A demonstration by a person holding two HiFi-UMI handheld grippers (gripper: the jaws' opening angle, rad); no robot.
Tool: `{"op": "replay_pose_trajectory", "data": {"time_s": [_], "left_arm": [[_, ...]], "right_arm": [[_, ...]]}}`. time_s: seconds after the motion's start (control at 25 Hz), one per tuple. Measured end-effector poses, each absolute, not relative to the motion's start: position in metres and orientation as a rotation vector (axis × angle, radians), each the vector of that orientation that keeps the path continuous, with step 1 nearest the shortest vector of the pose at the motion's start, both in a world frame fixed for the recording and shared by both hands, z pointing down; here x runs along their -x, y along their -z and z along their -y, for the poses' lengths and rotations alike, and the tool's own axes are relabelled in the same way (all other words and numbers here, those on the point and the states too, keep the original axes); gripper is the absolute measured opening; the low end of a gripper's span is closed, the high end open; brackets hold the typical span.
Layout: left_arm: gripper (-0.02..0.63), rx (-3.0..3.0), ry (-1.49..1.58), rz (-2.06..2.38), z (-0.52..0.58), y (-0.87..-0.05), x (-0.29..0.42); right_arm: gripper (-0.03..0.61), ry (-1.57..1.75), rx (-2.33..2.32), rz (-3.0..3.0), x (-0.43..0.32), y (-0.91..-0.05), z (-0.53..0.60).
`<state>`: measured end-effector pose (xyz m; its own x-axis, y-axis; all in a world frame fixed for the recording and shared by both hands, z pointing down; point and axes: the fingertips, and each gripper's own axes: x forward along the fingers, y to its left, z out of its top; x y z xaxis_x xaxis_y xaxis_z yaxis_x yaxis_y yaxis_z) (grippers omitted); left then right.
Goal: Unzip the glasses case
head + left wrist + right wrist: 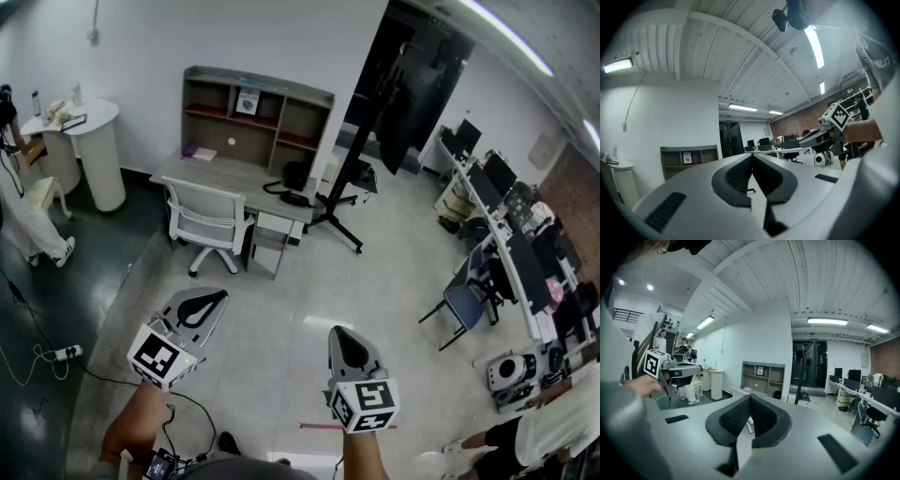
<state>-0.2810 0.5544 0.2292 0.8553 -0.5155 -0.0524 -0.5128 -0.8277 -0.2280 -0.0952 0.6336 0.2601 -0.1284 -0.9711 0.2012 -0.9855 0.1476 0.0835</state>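
Note:
No glasses case shows in any view. In the head view I hold both grippers out at waist height over the pale floor, side by side and apart. My left gripper [208, 302] has its jaws closed together with nothing between them, and its own view shows the left gripper [752, 158] pointing level across the room. My right gripper [345, 342] is also shut and empty; in its own view the right gripper [750, 398] aims slightly downward toward the desk. Each gripper view catches the other gripper off to the side.
A desk with a shelf hutch [255, 111] and a white chair [208, 217] stand ahead. A black stand [349, 173] rises beside them. A round white table [94, 141] and a person [23, 220] are at left. Desks with monitors [516, 234] and a blue chair [464, 305] are at right. A power strip [66, 353] lies on the floor.

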Motion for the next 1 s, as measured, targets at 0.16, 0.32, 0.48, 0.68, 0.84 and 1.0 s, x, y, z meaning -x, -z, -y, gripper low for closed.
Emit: {"op": "replay_pose_trajectory", "data": {"time_s": [0.16,0.32,0.48,0.68,0.84,1.0], "left_arm": [[0.0,2.8,0.01,-0.776,-0.546,-0.229,0.288],[0.0,2.802,0.008,-0.775,-0.537,-0.229,0.292],[0.0,2.802,0.032,-0.788,-0.526,-0.235,0.29],[0.0,2.799,0.069,-0.822,-0.502,-0.246,0.286],[0.0,2.787,0.114,-0.885,-0.476,-0.256,0.279],[0.0,2.795,0.13,-0.938,-0.444,-0.258,0.256]], "right_arm": [[0.008,-0.109,-1.931,2.213,0.101,-0.26,-0.625],[0.008,-0.112,-1.924,2.223,0.105,-0.26,-0.613],[0.011,-0.109,-1.917,2.266,0.102,-0.26,-0.597],[0.011,-0.121,-1.915,2.3,0.09,-0.268,-0.563],[0.011,-0.112,-1.893,2.316,0.072,-0.278,-0.526],[0.011,-0.112,-1.856,2.349,0.046,-0.282,-0.479]]}}
